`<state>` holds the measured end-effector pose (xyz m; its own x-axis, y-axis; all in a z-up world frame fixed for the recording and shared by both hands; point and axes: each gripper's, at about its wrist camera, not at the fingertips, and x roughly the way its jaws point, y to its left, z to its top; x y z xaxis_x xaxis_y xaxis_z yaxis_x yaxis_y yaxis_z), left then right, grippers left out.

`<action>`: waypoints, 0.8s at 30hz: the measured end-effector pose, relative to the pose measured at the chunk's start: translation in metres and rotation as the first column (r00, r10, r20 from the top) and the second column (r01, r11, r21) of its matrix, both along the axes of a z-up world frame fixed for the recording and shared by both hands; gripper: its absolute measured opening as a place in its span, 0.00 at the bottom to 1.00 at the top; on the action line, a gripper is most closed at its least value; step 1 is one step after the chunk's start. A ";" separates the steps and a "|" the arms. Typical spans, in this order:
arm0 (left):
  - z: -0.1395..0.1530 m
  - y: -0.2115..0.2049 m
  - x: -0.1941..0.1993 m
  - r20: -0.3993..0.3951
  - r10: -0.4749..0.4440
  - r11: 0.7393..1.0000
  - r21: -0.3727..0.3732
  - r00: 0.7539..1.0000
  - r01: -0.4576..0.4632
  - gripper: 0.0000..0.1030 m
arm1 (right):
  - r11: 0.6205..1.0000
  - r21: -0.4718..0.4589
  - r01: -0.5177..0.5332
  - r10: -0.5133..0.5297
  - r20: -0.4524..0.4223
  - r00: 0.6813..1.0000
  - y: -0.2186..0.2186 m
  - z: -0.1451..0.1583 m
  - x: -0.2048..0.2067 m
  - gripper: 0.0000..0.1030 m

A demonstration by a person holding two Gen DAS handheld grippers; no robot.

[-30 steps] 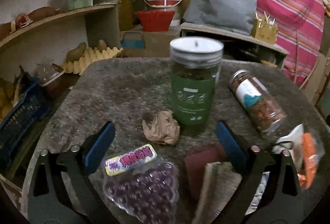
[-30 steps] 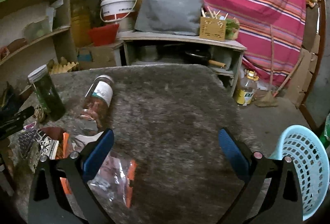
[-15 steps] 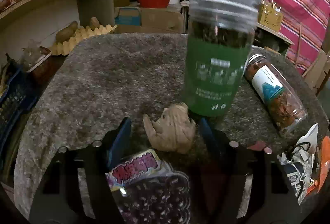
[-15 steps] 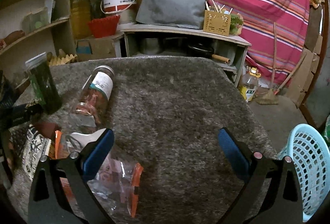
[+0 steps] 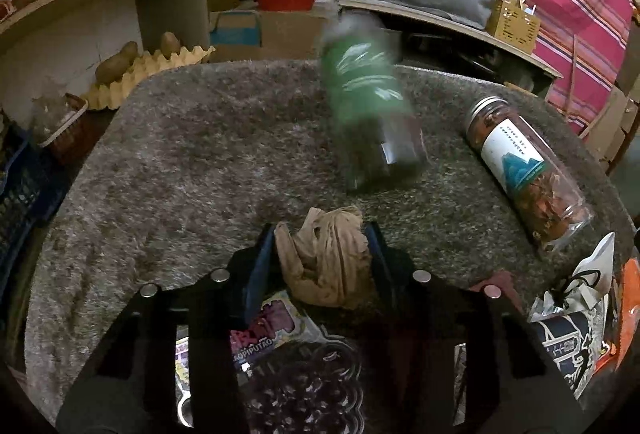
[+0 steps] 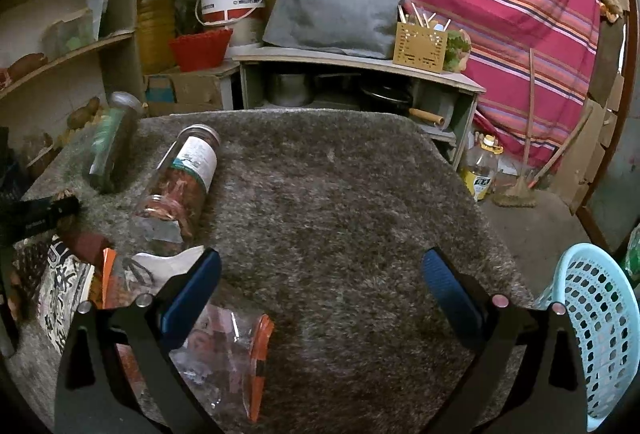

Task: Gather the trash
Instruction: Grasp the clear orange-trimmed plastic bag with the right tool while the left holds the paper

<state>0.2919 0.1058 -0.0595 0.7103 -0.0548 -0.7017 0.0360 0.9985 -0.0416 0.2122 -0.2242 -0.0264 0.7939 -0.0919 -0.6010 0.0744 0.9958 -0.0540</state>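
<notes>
Left wrist view, left hand-held gripper (image 5: 322,246): closed on crumpled brown paper (image 5: 324,262) above the tabletop (image 5: 192,154).
Paper: light, soft, crushable; pinch mid-wad.
Right wrist view, right hand-held gripper (image 6: 320,284): wide apart, empty.

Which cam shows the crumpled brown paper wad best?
Left wrist: the crumpled brown paper wad sits centred and close, pinched in the left gripper. Right wrist shows at most a sliver of it at the far left edge, behind that gripper's dark finger.
</notes>
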 end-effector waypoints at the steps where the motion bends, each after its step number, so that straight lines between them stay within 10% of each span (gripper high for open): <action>1: 0.001 -0.001 -0.001 0.007 0.001 1.000 0.004 1.000 -0.001 0.43 | 1.000 -0.002 0.000 0.000 0.000 1.000 0.000 0.000 0.000 0.96; 24: 0.047 0.004 -0.073 0.126 0.056 0.998 0.023 0.990 -0.060 0.43 | 0.997 0.016 -0.071 0.070 0.060 0.996 0.020 0.029 -0.034 0.96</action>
<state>0.2188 0.1100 -0.0129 0.7940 0.0066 -0.6079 -0.0189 0.9997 -0.0139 0.1787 -0.2046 0.0024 0.8322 -0.0236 -0.5540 0.0062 0.9994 -0.0333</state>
